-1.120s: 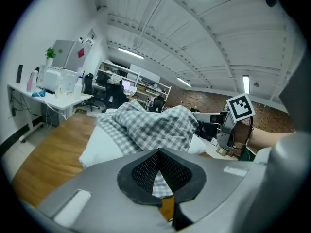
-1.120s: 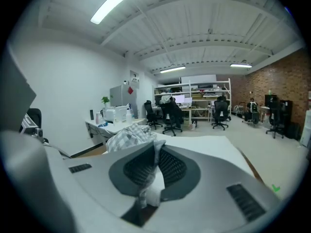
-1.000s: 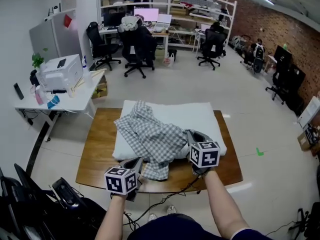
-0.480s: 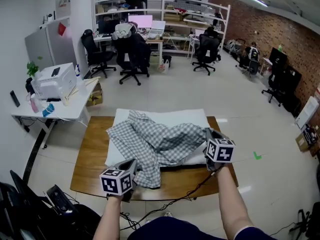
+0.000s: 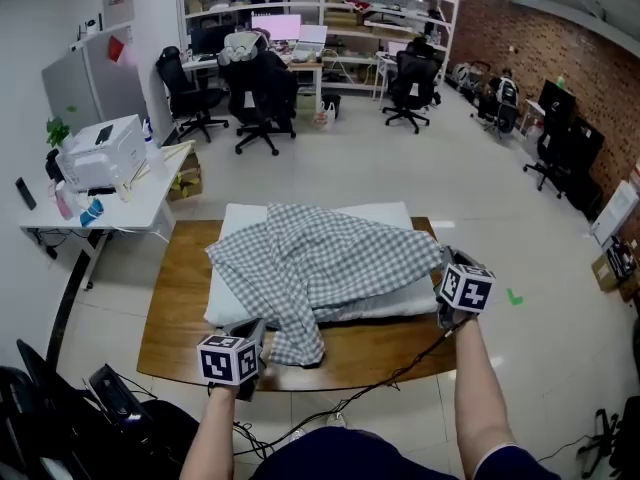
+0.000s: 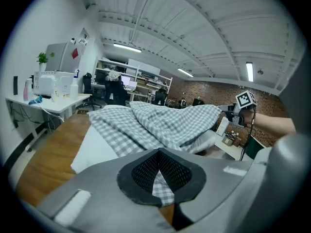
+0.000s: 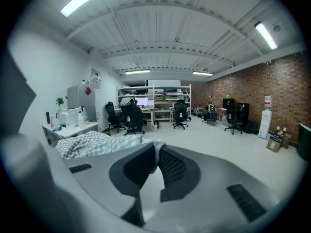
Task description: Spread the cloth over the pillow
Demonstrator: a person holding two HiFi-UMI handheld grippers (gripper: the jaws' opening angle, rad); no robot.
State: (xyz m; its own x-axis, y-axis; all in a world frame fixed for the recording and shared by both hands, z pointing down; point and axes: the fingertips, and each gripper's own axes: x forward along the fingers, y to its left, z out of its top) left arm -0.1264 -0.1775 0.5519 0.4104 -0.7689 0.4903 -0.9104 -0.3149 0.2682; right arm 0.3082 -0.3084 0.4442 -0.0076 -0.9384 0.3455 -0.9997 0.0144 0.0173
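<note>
Cloth (image 5: 320, 263) in grey check is draped in folds over the white pillow (image 5: 232, 218), which is laid on the wooden table (image 5: 175, 313) with its long axis running left to right. The left gripper (image 5: 254, 328) is held at the near edge, left of centre, its jaws pressed together on a near corner of the fabric that hangs off the pillow onto the table. The right gripper (image 5: 443, 258) is held at the pillow's right end, its jaws nipped on a thin fold of the cloth's right edge. From both grippers the uncovered part of the pillow lies to the far left, and white also shows along its near right side. The left gripper is judged the nearer to the bare left end, so a pull leftward and away along the long axis is expected to be needed.
</note>
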